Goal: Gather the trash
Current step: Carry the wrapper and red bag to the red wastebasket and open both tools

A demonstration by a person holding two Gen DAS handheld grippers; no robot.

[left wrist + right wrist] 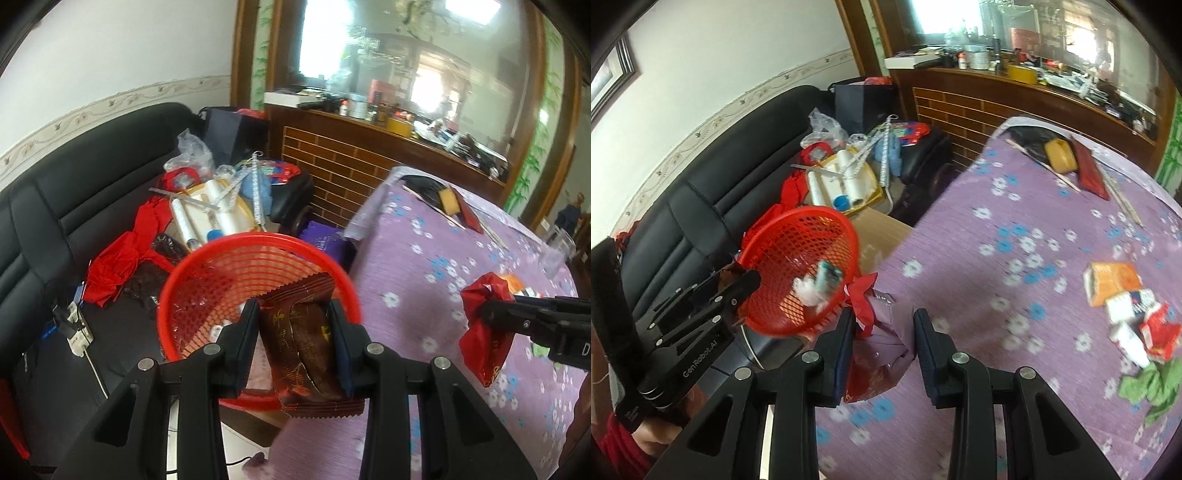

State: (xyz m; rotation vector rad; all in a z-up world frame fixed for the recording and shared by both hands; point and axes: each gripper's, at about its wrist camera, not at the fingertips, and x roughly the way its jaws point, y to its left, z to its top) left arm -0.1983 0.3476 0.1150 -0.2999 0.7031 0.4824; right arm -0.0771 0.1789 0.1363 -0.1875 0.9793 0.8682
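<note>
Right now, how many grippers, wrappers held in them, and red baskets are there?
Grippers: 2, left gripper and right gripper
Wrappers held: 2, brown wrapper and red wrapper
Baskets: 1, red basket
Total: 5

One red mesh basket. Two tongs: left tongs, right tongs. One brown snack wrapper. One red wrapper. One orange carton. One green crumpled scrap. One yellow block. One counter.
</note>
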